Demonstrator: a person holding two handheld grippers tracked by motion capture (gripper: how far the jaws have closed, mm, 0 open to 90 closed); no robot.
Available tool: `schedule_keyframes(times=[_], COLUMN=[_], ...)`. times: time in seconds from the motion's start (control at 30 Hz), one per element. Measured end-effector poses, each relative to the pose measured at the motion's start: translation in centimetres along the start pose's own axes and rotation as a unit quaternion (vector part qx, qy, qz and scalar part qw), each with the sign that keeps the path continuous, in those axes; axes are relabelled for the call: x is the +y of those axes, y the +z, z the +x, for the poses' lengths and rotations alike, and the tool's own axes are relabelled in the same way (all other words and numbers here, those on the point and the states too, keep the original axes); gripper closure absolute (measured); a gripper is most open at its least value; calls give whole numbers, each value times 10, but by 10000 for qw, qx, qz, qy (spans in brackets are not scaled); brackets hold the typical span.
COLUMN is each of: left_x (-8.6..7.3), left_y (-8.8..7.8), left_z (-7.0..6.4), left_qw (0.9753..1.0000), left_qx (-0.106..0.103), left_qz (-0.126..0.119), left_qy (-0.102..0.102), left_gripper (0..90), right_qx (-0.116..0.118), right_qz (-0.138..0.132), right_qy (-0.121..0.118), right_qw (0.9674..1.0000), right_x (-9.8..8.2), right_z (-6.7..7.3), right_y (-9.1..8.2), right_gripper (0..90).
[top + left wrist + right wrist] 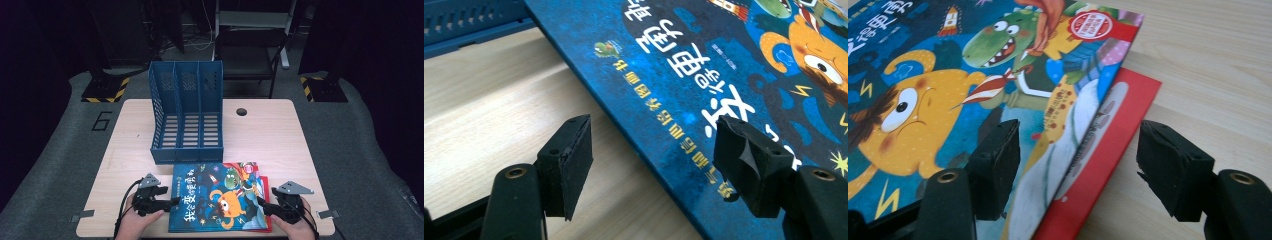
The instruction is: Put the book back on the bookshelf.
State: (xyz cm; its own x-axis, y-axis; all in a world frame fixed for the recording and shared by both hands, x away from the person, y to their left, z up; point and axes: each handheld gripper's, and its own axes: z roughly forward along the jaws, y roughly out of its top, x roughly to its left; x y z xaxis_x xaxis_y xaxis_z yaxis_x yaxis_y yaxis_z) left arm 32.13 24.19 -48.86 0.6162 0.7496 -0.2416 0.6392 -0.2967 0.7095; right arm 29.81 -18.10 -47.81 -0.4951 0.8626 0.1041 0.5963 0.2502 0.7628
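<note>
Books lie stacked flat at the table's [280, 130] near edge, before a blue file rack [186, 112]; my left gripper [167, 202] and right gripper [262, 206] flank the blue picture book [215, 197]. Left gripper view: jaws wide, straddling its spine edge [634, 135] to lift. Right gripper view: jaws wide over its page edge [1088, 100] and a red book [1113, 140] beneath

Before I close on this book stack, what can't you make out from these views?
- Books under the blue book: high view, the top cover hides them; a red book edge peeks out, count unclear.
- Left gripper and right gripper: gripper views, whether the fingers touch the covers.
- File rack far ends: high view, too dark.
</note>
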Motion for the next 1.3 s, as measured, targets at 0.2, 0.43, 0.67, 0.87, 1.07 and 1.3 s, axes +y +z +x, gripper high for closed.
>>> schedule_keyframes(times=[0.2, 0.43, 0.67, 0.87, 1.07, 1.3], left_x=[-1, -2, -4, -5, -4, -4], left_y=[3, 7, 7, 8, 7, 7], left_z=[-4, -6, -5, -5, -5, -5], left_qw=[9999, 9999, 9998, 9997, 9997, 9997], left_qx=[-62, -92, -195, -224, -208, -166], left_qz=[82, 34, 79, 79, 77, 0], left_qy=[-1, -37, -50, -44, -127, -184], left_gripper=[321, 303, 280, 263, 287, 306], right_qx=[204, 317, 404, 421, 429, 459], right_qz=[112, 188, 203, 195, 151, 124], right_qy=[-113, -112, -59, -87, -16, 110], right_qw=[9997, 9993, 9990, 9989, 9990, 9988], right_x=[0, -2, -2, -3, -3, -3], right_z=[8, 10, 12, 13, 13, 13], right_y=[7, 12, 14, 14, 14, 14], right_gripper=[335, 335, 328, 328, 324, 320])
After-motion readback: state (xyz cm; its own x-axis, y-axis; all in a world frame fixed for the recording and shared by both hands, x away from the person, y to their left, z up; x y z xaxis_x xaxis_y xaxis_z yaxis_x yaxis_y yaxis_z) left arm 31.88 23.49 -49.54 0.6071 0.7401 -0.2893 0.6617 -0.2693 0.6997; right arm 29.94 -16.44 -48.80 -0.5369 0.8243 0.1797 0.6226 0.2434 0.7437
